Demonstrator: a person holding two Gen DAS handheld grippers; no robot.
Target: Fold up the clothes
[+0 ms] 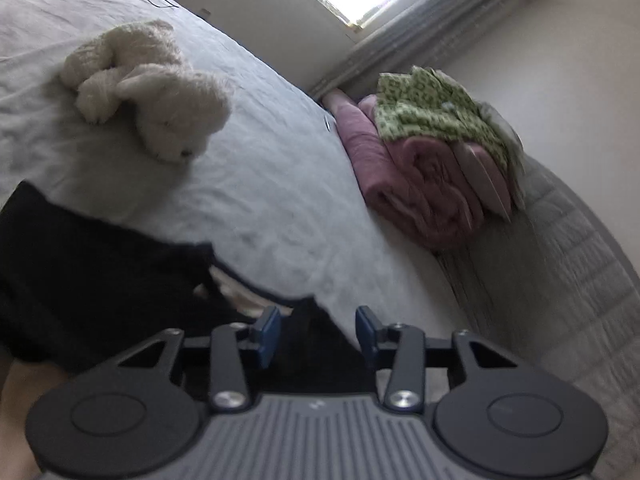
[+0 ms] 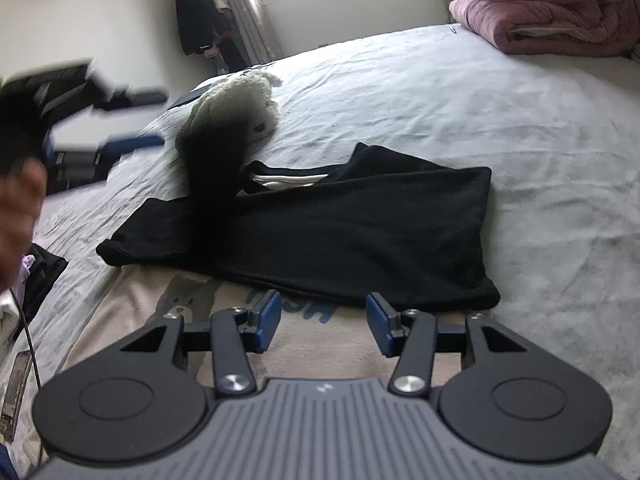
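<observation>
A black garment [image 2: 360, 232] lies partly folded on the light grey bed sheet [image 2: 460, 100], over the far end of a beige printed garment [image 2: 132, 312]. My right gripper [image 2: 324, 308] hovers open just above the beige garment, nothing between its blue pads. In the right wrist view my left gripper [image 2: 148, 120] is blurred at the far left, jaws apart and empty. A blurred black strip of cloth [image 2: 212, 168] rises from the garment near it. In the left wrist view my left gripper [image 1: 318, 320] is open over the black garment's [image 1: 88, 280] edge.
A white plush toy [image 1: 152, 92] [image 2: 252, 108] lies on the bed behind the garment. A rolled pink blanket [image 1: 420, 184] [image 2: 560, 12] with green patterned cloth [image 1: 432, 116] sits at the bed's far corner. A person's hand [image 2: 20, 208] shows at the left. A cable and device [image 2: 16, 392] lie lower left.
</observation>
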